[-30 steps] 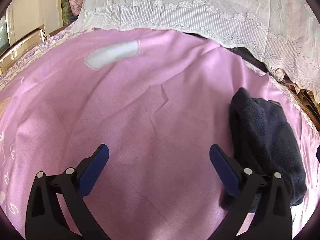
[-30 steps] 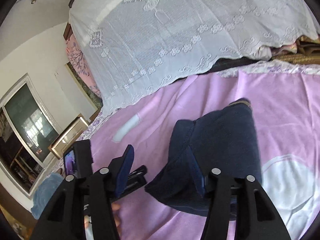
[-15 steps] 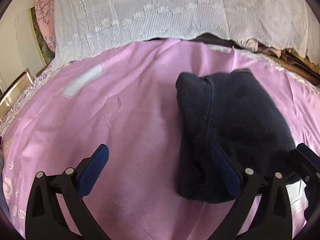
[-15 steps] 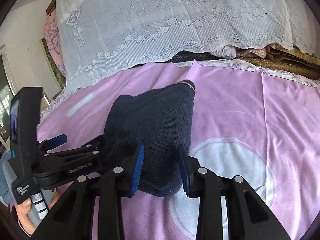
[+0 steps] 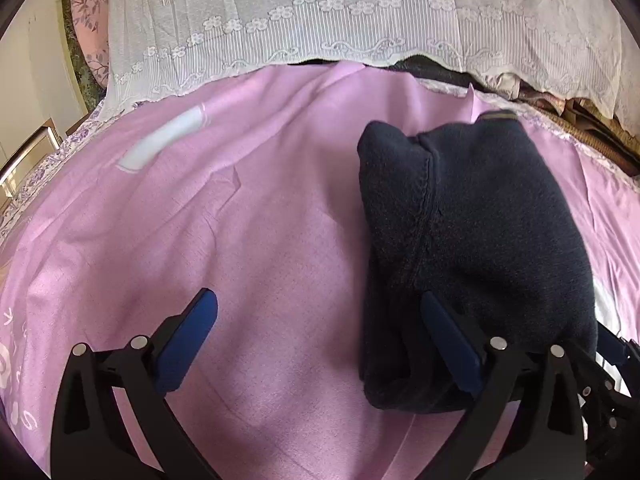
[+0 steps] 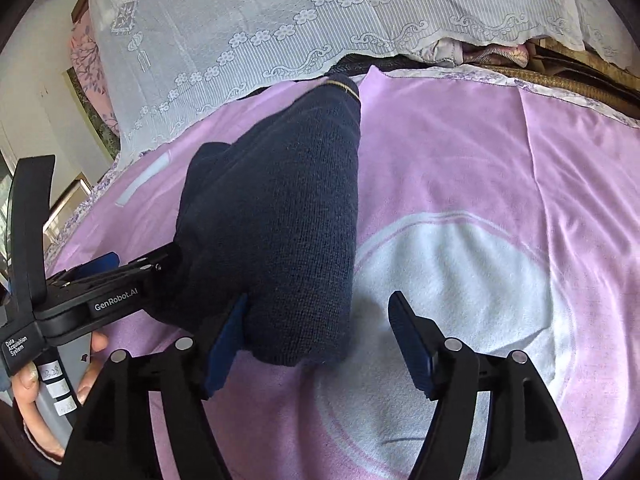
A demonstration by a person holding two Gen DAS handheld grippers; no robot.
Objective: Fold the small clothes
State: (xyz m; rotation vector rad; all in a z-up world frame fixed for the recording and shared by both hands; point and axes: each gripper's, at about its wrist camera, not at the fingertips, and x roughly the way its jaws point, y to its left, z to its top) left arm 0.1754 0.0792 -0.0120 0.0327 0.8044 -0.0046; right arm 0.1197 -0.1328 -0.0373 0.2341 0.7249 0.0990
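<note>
On the pink bedsheet (image 5: 260, 240), lay folded, a navy knit garment (image 5: 480, 232), flanked by left claw (image 5: 320, 344) and right claw (image 6: 316, 344), both spread open, gripping nothing.

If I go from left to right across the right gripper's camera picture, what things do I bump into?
The hand holding the left gripper → the folded navy garment → the white circle printed on the pink bedsheet.

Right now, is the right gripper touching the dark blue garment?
Cannot tell. In the right wrist view, the open right gripper has one pad overlapping the dark blue garment; contact or gap is unclear.
</note>
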